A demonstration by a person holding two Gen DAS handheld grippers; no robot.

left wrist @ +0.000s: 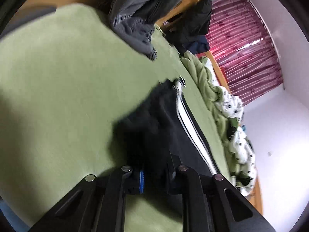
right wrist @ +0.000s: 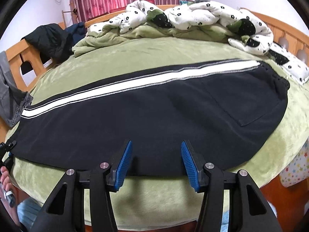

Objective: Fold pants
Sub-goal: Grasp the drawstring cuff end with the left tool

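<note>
The left gripper [left wrist: 152, 176] pinches the hem end of the black pants [right wrist: 146, 119], which lie flat across the green bed [right wrist: 173, 52]. The right gripper [right wrist: 156, 162] hovers spread over their near edge, gripping nothing.

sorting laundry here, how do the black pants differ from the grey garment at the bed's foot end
The black pants lie spread flat on the green blanket; the grey garment hangs crumpled over the bed's edge. The black pants carry a white side stripe; the grey garment looks plain.
</note>
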